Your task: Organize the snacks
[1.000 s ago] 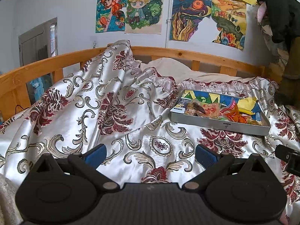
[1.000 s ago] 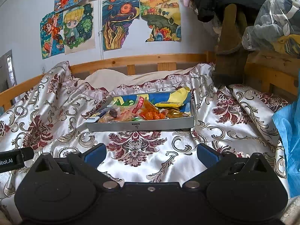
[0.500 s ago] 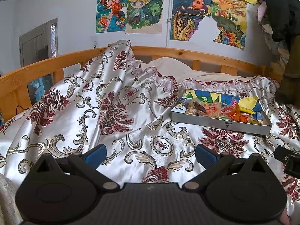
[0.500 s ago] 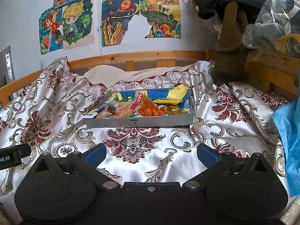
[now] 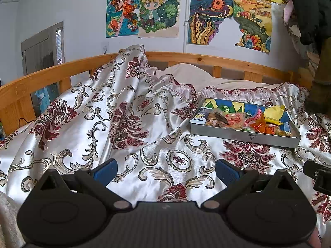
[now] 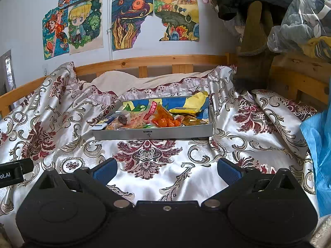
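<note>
A shallow grey box (image 6: pixel 153 133) (image 5: pixel 244 133) lies on the patterned bedspread, filled with several snack packets. Among them are an orange packet (image 6: pixel 163 117) (image 5: pixel 261 124), a yellow packet (image 6: pixel 195 102) (image 5: pixel 274 112) and a blue-and-white pack (image 6: pixel 103 123) (image 5: pixel 198 117) at the left end. My right gripper (image 6: pixel 166 168) is open over the bedspread, well in front of the box, with nothing between its blue pads. Also open and holding nothing, my left gripper (image 5: pixel 165 170) sits to the left of and nearer than the box.
A wooden bed rail (image 5: pixel 62 70) (image 6: pixel 165 59) runs behind the bed, with drawings on the wall above. Clothes and a bag of items (image 6: pixel 300 20) pile at the right. A blue bag (image 6: pixel 320 155) stands at the right edge. The other gripper's tip (image 5: pixel 316 175) (image 6: pixel 12 171) shows in each view.
The right gripper has moved forward, so the box looks slightly nearer and larger. The left wrist view has shifted only a little. Both grippers stay open.
</note>
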The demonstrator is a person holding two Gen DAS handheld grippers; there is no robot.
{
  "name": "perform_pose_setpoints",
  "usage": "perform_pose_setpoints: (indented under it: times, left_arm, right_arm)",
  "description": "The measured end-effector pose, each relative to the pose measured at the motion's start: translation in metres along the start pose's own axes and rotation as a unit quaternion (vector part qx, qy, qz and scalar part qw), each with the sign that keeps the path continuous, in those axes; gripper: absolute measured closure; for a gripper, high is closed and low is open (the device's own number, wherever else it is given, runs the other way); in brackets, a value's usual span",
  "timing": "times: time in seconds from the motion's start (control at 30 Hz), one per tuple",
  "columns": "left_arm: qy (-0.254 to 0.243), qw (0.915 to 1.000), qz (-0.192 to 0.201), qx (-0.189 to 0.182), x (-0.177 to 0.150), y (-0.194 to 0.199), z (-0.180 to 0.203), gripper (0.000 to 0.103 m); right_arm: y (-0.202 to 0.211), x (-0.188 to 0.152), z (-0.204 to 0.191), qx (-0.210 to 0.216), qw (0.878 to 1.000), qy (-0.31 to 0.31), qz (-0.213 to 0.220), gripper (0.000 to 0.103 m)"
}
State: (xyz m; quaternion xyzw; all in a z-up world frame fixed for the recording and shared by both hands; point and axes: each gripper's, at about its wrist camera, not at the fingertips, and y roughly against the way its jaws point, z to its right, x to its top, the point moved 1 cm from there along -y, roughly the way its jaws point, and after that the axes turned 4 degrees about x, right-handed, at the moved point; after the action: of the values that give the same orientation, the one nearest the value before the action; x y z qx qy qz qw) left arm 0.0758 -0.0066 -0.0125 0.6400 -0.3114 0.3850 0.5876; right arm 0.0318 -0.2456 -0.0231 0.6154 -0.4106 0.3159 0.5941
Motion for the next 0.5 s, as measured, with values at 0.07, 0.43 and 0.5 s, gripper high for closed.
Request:
perform_pose_setpoints:
  times: [0.07, 0.43, 0.5]
  left_arm:
    - [0.000, 1.0000, 0.000, 0.000, -0.0001, 0.0001, 0.0003, 0.000]
    - [0.000, 1.0000, -0.001, 0.001, 0.0003, -0.0002, -0.0016, 0.000]
    - [-0.001, 1.0000, 0.000, 0.001, 0.0000, 0.0001, -0.0001, 0.000]
  right_arm:
    - [-0.0001, -0.0001, 0.0001, 0.000, 1.000, 0.000, 0.000, 0.001]
    - [-0.0004, 0.0001, 0.0001, 0.000, 1.000, -0.001, -0.001, 0.001]
    - [-0.0006, -0.0014, 0.0001, -0.001, 1.000, -0.001, -0.001, 0.001]
